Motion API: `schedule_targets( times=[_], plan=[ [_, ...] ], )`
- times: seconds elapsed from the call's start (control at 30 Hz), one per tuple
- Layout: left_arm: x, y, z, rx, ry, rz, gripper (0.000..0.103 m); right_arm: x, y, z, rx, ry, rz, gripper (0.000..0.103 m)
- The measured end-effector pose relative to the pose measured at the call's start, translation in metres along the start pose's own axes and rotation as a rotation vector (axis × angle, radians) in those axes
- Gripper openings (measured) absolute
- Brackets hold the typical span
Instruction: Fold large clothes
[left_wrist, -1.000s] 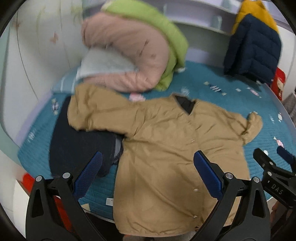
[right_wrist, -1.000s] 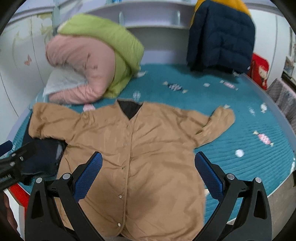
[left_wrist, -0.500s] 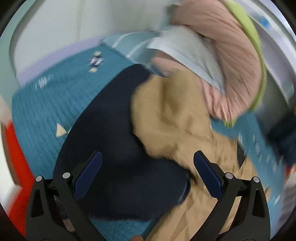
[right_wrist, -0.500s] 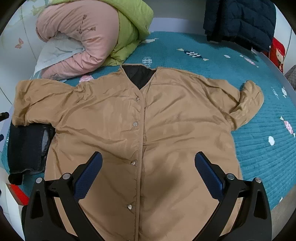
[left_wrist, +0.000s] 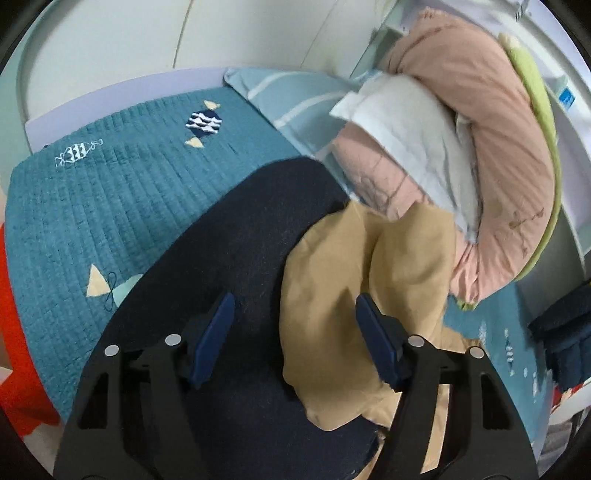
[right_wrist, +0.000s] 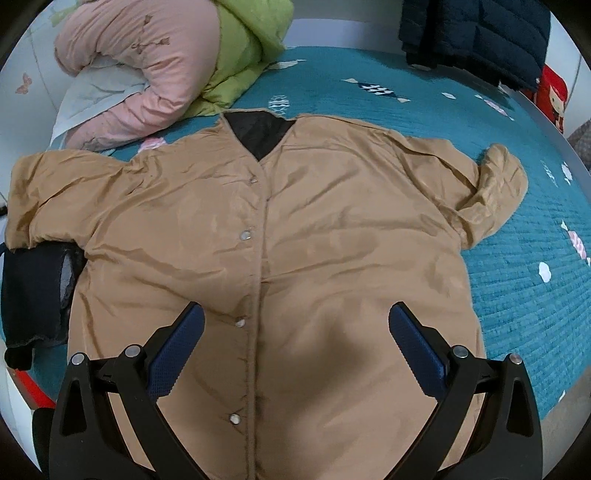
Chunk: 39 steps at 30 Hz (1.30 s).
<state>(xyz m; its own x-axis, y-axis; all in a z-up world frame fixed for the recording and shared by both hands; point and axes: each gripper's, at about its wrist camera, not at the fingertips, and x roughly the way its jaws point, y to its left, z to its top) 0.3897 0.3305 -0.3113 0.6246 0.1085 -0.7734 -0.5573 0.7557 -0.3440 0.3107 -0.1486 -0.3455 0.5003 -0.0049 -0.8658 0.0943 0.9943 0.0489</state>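
Observation:
A tan snap-front jacket (right_wrist: 314, 229) lies front up and spread flat on the teal bed cover (right_wrist: 461, 110), its sleeves out to both sides. My right gripper (right_wrist: 295, 339) is open and empty, just above the jacket's lower front. In the left wrist view my left gripper (left_wrist: 293, 332) is open around the end of the jacket's left sleeve (left_wrist: 347, 288). That sleeve rests on a dark navy garment (left_wrist: 221, 266). The fingers (left_wrist: 373, 339) have not closed on the cloth.
A pink and green quilt roll (right_wrist: 173, 62) with a white pillow (left_wrist: 413, 140) lies at the bed's far left. A navy puffer jacket (right_wrist: 476, 33) lies at the far right. The navy garment (right_wrist: 33, 288) lies under the sleeve at the bed's left edge.
My left gripper swung left and moved in over the left sleeve end, and its jaws have narrowed. My right gripper came lower and closer over the jacket front.

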Motion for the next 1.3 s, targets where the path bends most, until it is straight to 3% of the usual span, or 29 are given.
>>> schedule_targets(
  times=[0.13,0.2,0.27,0.33,0.37,0.47,0.57,0.67,0.73,0.9,1.17,1.3],
  plan=[
    [0.005,-0.009,-0.003,0.041,0.02,-0.014,0.055,-0.002,-0.016,0.0,0.031,0.003,-0.005,0.096],
    [0.01,-0.015,-0.004,0.058,0.044,-0.043,0.041,-0.004,-0.024,-0.001,0.042,-0.001,-0.006,0.096],
    [0.019,-0.022,-0.006,0.088,0.081,-0.082,0.017,-0.007,-0.032,-0.002,0.054,-0.004,-0.008,0.096],
    [0.02,-0.026,-0.008,0.083,0.098,-0.115,0.013,-0.009,-0.041,-0.003,0.066,-0.009,-0.01,0.096],
    [0.01,-0.031,-0.009,0.105,0.069,-0.124,0.012,-0.01,-0.044,-0.003,0.069,-0.012,-0.012,0.096],
    [-0.036,-0.067,-0.017,0.251,-0.104,-0.129,0.01,-0.011,-0.066,-0.005,0.095,-0.023,-0.033,0.096],
    [-0.084,-0.125,-0.036,0.409,-0.239,-0.205,0.009,-0.009,-0.089,-0.006,0.133,-0.022,-0.053,0.096],
    [-0.109,-0.186,-0.067,0.542,-0.298,-0.282,0.009,-0.009,-0.115,-0.007,0.18,-0.028,-0.078,0.096],
    [-0.106,-0.23,-0.099,0.609,-0.268,-0.363,0.009,-0.011,-0.133,-0.007,0.207,-0.033,-0.097,0.096],
    [-0.059,-0.311,-0.175,0.707,-0.134,-0.461,0.009,-0.017,-0.178,-0.01,0.266,-0.049,-0.153,0.096],
    [0.007,-0.38,-0.285,0.859,0.047,-0.477,0.007,-0.012,-0.229,-0.02,0.327,-0.035,-0.213,0.096],
    [0.009,-0.374,-0.294,0.899,0.019,-0.397,0.012,-0.002,-0.232,-0.022,0.331,-0.017,-0.194,0.096]
  ],
)
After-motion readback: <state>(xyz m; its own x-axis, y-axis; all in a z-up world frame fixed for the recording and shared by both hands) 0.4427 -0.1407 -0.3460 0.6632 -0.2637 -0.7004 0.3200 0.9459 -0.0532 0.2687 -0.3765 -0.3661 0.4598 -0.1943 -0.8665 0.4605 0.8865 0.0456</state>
